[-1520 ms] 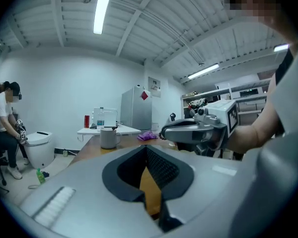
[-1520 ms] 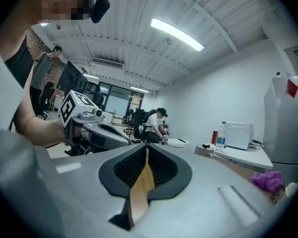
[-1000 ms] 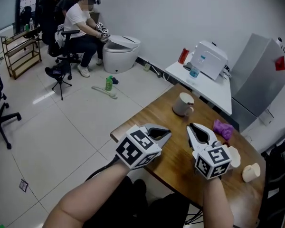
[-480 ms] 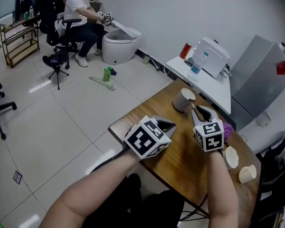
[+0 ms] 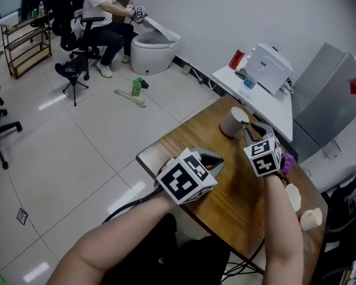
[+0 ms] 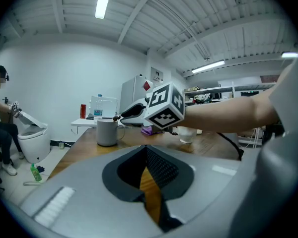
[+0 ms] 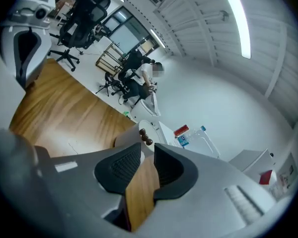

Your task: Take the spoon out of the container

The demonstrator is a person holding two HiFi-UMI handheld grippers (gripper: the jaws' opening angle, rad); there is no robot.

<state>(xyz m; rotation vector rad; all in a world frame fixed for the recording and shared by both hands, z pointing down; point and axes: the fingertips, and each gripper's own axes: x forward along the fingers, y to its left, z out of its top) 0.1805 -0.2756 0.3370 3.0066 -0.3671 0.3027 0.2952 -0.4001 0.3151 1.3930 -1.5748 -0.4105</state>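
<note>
Notably, right gripper view shows right claw (image 7: 148, 150) slightly open, empty, nr spoon (image 7: 148, 142); head view can't.

I see the grey mug (image 6: 107, 132) standing upright. Dark spoon (image 7: 143, 132) stands in it, handle tip poking above the rim.

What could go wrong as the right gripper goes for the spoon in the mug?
The right gripper has only a narrow gap between its jaws, and the spoon offers just a small knobbed handle end ahead of them, so the gripper may nudge it rather than grip it. Nothing steadies the mug, which stands near the far edge of the table; a sideways pull could tip or drag it.
</note>
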